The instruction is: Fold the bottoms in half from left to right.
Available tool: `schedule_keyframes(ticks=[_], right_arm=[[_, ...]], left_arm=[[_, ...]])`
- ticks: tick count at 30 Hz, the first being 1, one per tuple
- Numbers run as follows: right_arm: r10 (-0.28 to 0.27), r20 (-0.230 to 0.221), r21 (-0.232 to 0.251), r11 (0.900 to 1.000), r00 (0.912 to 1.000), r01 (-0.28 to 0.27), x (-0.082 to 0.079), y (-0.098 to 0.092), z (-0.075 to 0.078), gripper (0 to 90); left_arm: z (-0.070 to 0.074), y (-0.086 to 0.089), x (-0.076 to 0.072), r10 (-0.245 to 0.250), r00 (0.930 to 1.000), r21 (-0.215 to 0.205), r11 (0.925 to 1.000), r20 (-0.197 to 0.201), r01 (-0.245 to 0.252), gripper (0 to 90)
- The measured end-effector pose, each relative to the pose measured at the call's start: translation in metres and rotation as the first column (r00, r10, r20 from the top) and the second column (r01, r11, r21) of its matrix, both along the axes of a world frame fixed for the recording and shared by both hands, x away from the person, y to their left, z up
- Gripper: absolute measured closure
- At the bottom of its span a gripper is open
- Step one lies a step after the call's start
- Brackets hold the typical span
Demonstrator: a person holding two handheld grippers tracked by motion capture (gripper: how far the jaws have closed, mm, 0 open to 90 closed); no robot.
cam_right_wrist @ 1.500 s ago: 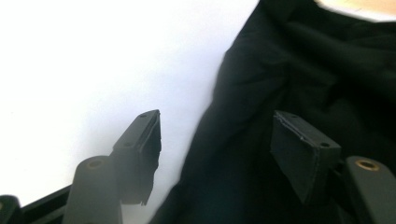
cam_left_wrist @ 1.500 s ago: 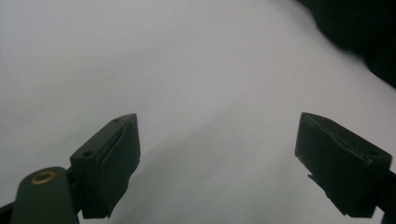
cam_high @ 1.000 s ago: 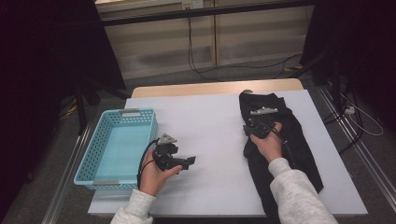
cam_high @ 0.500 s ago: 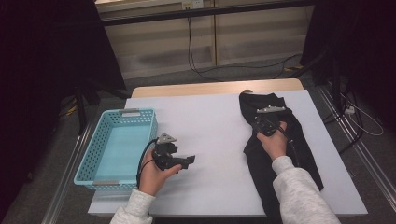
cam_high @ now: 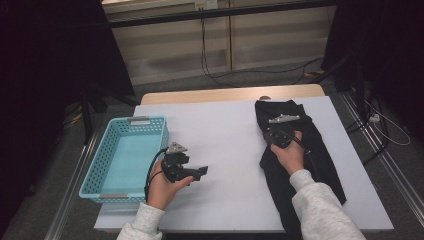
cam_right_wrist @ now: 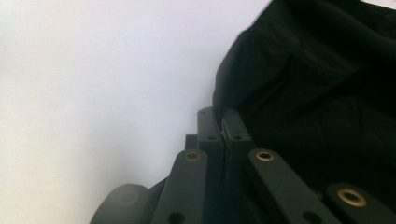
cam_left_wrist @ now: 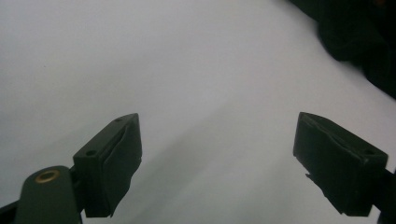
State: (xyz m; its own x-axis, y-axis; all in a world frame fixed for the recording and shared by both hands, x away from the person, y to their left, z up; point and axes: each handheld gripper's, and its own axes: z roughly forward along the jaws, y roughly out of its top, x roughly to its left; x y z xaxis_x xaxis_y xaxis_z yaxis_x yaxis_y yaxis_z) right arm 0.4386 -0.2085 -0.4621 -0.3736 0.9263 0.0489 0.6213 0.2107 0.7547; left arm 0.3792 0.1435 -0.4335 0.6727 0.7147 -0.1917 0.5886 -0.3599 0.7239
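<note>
A black garment (cam_high: pixel 320 150) lies lengthwise on the right half of the white table (cam_high: pixel 225 130). My right gripper (cam_high: pixel 276 131) rests at the garment's left edge, held from behind by a hand. In the right gripper view its jaws (cam_right_wrist: pixel 219 123) stand pressed together where the garment's (cam_right_wrist: pixel 327 93) folded edge meets the white surface, pinching that edge. My left gripper (cam_high: pixel 201 172) lies low over the bare table, pointing right. Its jaws (cam_left_wrist: pixel 217 163) stand wide apart with nothing between them, and the garment (cam_left_wrist: pixel 364 37) is a dark patch far off.
A light blue plastic basket (cam_high: pixel 150 120) with nothing in it stands at the table's left edge, beside the left hand. Bare white tabletop spans the middle between the two hands. Cables lie on the floor beyond the table.
The right hand has shifted slightly along the garment's left edge. The left hand and its gripper have stayed where they were.
</note>
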Motion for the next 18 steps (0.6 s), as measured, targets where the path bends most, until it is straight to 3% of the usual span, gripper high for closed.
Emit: schedule_keyframes(ticks=[11,18], right_arm=[[0.062,0.008,0.014,0.998,0.998,-0.062,-0.005,0.02,0.004,88.8],[0.135,0.019,0.012,0.991,0.9907,-0.135,-0.009,0.046,0.006,88.8]], left_arm=[[0.0,-0.001,0.0,0.005,1.0,-0.005,1.0,-0.001,-0.005,15.3],[0.001,0.002,0.001,0.002,1.0,-0.002,1.0,-0.005,-0.002,15.2]])
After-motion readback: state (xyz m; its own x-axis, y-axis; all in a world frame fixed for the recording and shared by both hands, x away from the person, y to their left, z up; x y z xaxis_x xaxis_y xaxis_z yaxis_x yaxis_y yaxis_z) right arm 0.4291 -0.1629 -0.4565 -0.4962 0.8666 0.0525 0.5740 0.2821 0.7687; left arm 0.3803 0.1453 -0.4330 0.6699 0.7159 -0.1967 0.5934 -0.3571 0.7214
